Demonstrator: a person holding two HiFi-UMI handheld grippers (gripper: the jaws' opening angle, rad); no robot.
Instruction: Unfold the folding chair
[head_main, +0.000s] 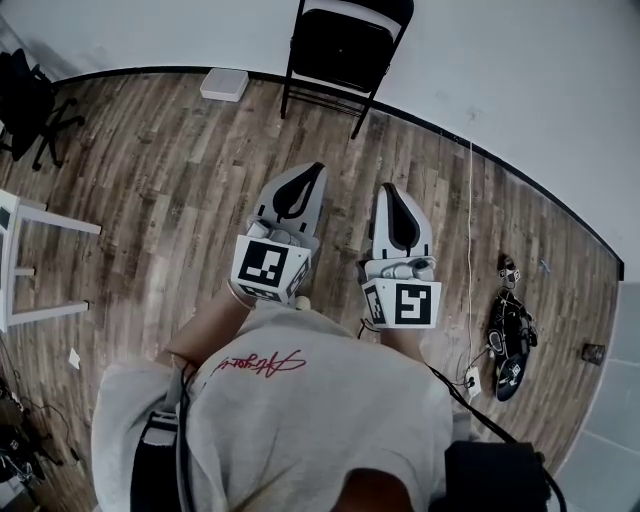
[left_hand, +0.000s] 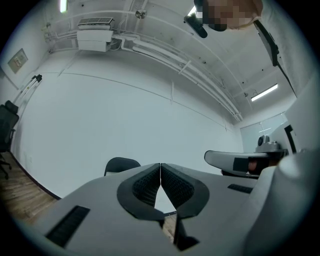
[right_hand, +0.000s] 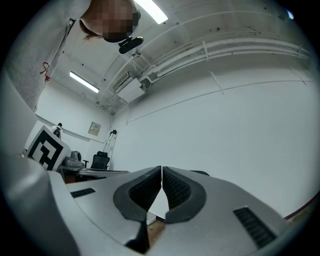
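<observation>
A black folding chair (head_main: 343, 48) leans folded against the white wall at the top of the head view, its legs on the wood floor. My left gripper (head_main: 316, 167) and right gripper (head_main: 386, 187) are held side by side over the floor, well short of the chair, both pointing toward it. Both are shut with nothing between the pads. In the left gripper view only the chair's rounded back (left_hand: 120, 164) peeks over the shut left gripper (left_hand: 160, 166). The right gripper view shows the shut right gripper (right_hand: 162, 170) and a sliver of the chair's top (right_hand: 200, 173) behind it.
A small white box (head_main: 224, 84) lies by the wall left of the chair. A black office chair (head_main: 35, 105) stands far left, with a white table (head_main: 28, 215) below it. A white cable (head_main: 470, 250) and black gear (head_main: 510, 335) lie on the floor at right.
</observation>
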